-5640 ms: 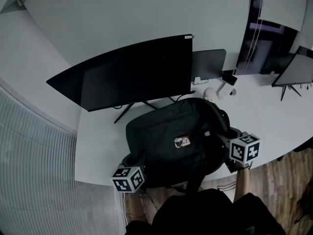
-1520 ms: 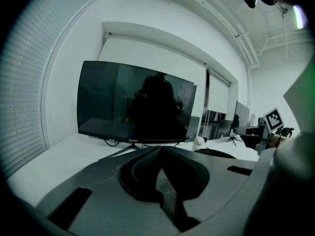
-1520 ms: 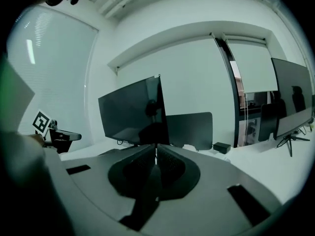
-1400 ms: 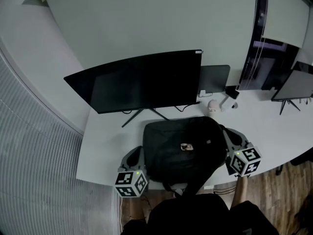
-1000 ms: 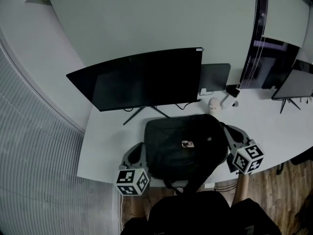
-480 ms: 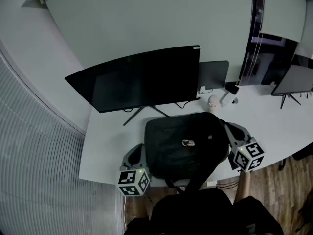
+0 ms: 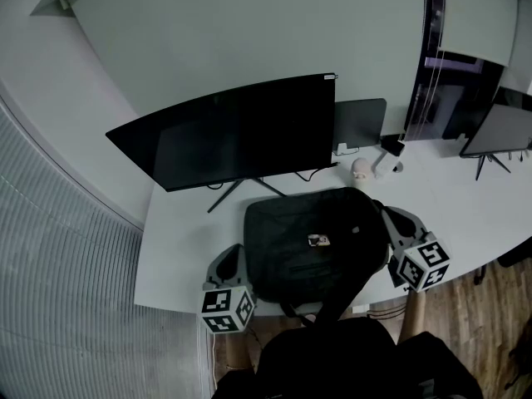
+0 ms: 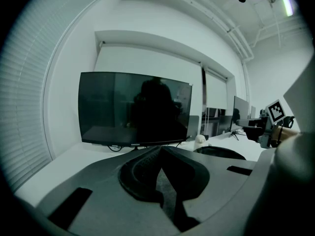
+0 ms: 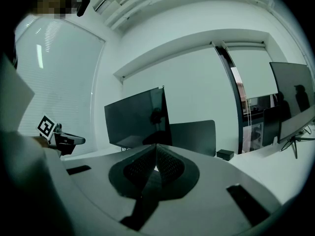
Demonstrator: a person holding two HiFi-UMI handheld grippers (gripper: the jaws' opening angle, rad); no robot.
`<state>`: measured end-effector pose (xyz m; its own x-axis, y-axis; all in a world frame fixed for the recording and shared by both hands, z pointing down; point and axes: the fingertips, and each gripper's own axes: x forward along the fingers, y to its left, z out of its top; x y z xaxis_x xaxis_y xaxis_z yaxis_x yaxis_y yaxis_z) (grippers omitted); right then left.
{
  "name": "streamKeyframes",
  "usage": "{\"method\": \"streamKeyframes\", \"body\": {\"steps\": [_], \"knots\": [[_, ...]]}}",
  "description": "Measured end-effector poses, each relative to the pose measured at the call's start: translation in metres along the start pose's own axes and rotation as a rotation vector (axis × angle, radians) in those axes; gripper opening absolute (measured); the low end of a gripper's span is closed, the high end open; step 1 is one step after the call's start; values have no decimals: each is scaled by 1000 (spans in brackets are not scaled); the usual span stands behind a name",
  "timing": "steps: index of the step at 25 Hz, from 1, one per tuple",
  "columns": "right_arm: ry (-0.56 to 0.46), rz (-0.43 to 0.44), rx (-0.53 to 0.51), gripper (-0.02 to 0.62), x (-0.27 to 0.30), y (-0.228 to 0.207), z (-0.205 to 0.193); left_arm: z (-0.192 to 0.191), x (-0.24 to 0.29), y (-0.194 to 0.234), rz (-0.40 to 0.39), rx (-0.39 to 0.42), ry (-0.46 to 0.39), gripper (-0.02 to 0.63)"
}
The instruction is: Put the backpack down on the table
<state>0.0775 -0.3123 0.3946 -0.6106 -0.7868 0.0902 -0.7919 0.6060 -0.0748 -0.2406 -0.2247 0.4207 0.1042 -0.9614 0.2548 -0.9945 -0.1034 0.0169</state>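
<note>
Black backpack (image 7: 314,241) lies flat on the white tabletop (image 7: 179,248), close to the front edge, right in front of the curved monitor (image 7: 229,131) and its stand. Left gripper (image 8: 160,149) sits just beside the backpack's left side and right gripper (image 9: 156,146) just beside its right side; both have jaws pressed together with nothing between them, and I can't tell if either body touches the bag. Further back on the tabletop are a smaller dark panel (image 7: 359,123), a little white figure (image 7: 360,169) and a second monitor (image 7: 499,130) at far right.
</note>
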Motion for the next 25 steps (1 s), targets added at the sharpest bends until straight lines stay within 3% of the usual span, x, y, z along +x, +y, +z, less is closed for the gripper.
{"method": "streamKeyframes", "body": {"steps": [25], "knots": [[10,-16,-42,12,3,-2,-1,-4,5,3,8,15,19,15]]}}
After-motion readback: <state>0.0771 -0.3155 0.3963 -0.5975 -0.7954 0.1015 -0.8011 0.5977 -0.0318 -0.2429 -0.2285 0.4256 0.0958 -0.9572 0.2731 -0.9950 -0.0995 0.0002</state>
